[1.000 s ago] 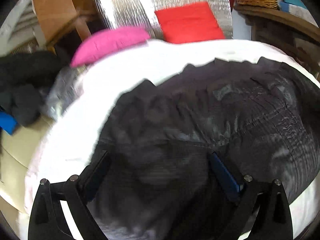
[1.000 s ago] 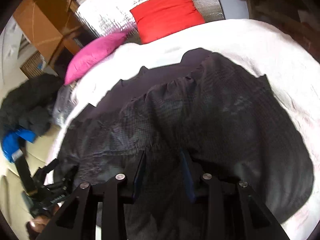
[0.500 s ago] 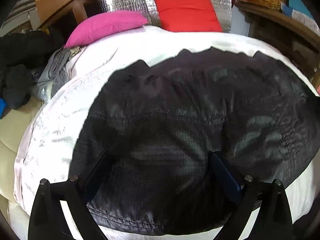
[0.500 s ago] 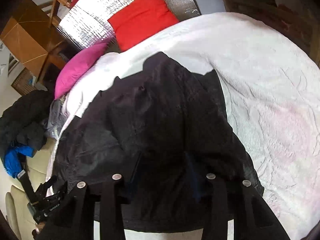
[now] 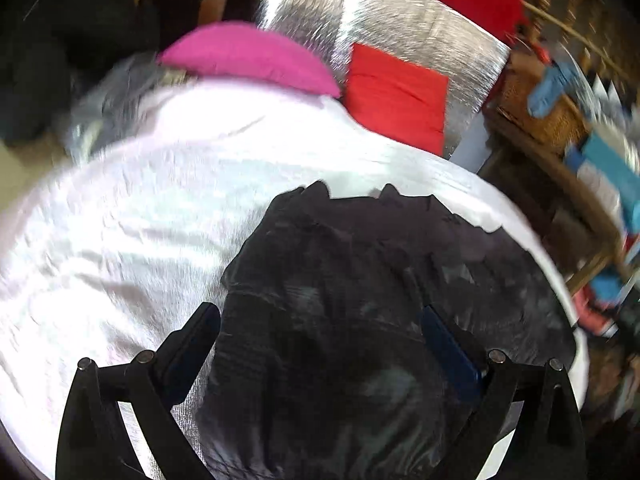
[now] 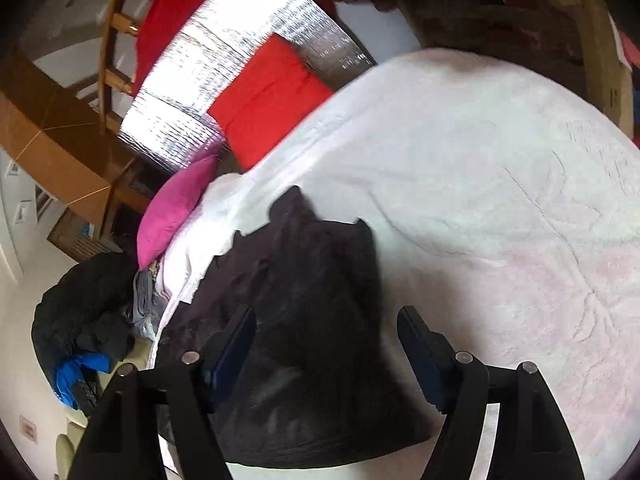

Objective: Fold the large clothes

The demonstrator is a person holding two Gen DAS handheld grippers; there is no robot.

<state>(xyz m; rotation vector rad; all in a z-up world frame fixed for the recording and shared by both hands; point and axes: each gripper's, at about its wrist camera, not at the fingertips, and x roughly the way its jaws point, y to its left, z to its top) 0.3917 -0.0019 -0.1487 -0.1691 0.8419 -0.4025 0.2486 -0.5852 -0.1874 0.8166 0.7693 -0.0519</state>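
Note:
A large black garment (image 5: 360,280) lies folded into a narrow heap on the white bed cover (image 5: 140,220). In the left wrist view my left gripper (image 5: 320,320) hovers over the garment's near left part, open wide, with nothing pinched between its fingers. In the right wrist view the garment (image 6: 312,272) runs from the near edge of the cover (image 6: 500,200) toward the pillows. My right gripper (image 6: 326,316) is over the garment's near end and its jaws are opening. The cloth lies between the fingers, and the pads do not press on it.
A pink pillow (image 5: 248,56) and a red pillow (image 5: 396,92) lean on a silver foil panel (image 5: 420,32) at the head of the bed. A wicker basket (image 5: 540,112) sits on wooden furniture at the right. Dark clothes (image 6: 80,312) are piled left of the bed.
The right jaws, narrow over the cloth before, now stand wide and have let it go. The garment, spread wide earlier, now lies narrower. Both views have swung and rolled.

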